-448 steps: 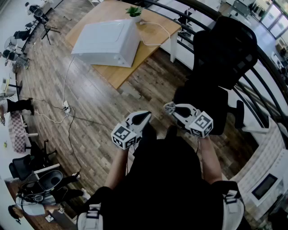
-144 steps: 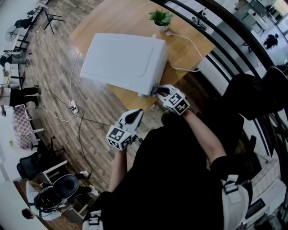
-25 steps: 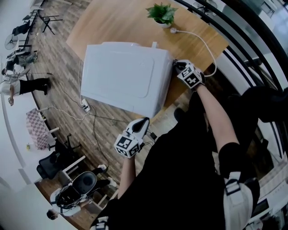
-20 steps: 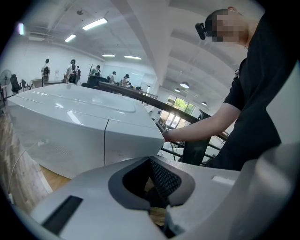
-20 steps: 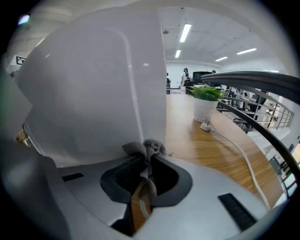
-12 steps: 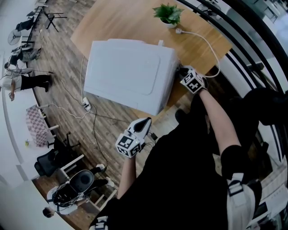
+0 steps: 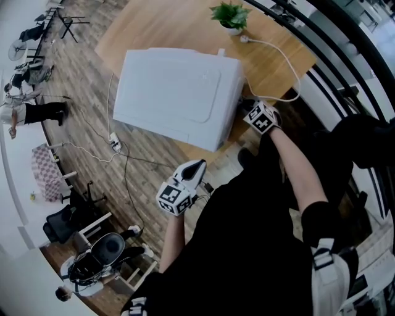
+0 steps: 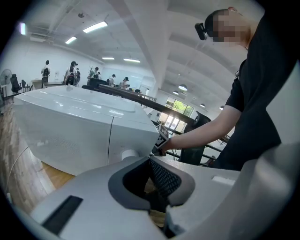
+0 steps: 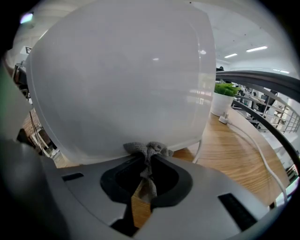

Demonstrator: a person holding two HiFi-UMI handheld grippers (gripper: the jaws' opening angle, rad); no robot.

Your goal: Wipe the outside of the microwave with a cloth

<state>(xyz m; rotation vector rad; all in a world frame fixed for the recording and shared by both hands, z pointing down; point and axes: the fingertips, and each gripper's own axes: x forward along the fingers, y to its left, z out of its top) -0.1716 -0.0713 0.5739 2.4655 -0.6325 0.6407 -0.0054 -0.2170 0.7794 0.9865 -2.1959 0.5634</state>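
Wooden table, microwave at its edge, right gripper pinching cloth against its side, left gripper closed

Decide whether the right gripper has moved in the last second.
Yes: the right gripper has slid along the microwave, away from the potted plant.

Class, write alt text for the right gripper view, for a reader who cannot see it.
The right gripper, fingers shut on a bunched grey cloth, holds it against the side of the white microwave, which fills most of the view. To the right, the wooden table carries a potted plant and a white cable.
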